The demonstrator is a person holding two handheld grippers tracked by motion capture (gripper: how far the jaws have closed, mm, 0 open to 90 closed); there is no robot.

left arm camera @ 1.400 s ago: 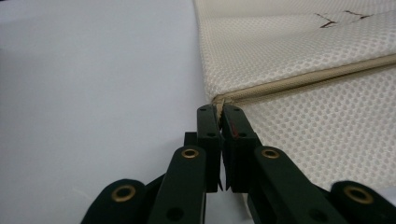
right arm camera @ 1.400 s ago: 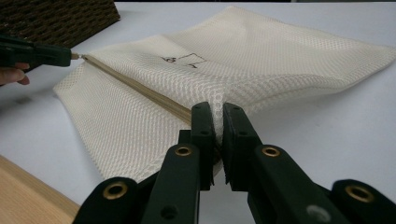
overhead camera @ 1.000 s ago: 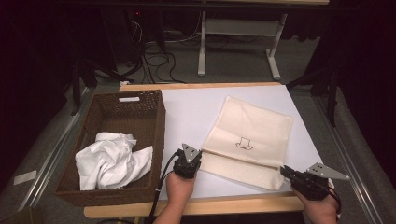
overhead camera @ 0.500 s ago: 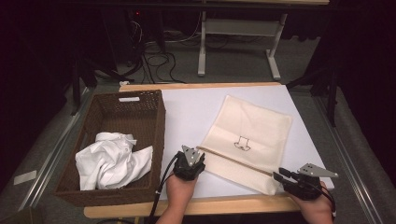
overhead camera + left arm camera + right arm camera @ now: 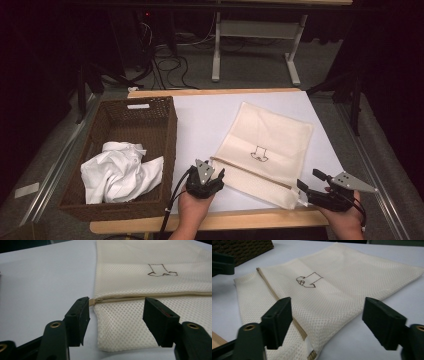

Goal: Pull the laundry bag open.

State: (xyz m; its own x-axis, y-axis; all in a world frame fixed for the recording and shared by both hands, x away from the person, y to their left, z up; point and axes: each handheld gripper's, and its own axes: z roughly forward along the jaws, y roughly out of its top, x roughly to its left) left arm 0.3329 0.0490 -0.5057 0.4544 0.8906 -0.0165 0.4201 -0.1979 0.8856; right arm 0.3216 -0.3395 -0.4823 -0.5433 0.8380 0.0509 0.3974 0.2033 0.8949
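A cream mesh bag (image 5: 265, 140) with a small outlined drawing lies flat on the white table, its zipper (image 5: 250, 172) running along the near side. My left gripper (image 5: 210, 170) sits at the bag's near left corner. Its jaws have just been opening. In the left gripper view, the left gripper (image 5: 116, 312) stands open with the bag (image 5: 150, 265) corner and zipper end (image 5: 100, 300) between the pads, untouched. My right gripper (image 5: 307, 179) is at the near right corner, also just opened. There the right gripper (image 5: 328, 317) stands wide over the bag (image 5: 332, 290) corner.
A brown wicker basket (image 5: 170, 135) stands at the left of the table and holds a crumpled white cloth (image 5: 120, 170). The wooden front edge (image 5: 240, 220) runs just below both hands. Bare white table (image 5: 200, 115) stretches behind the bag.
Both grippers have gone from shut to open at the bag's near corners. The hands have hardly shifted, and the bag's near edge lies on the table.
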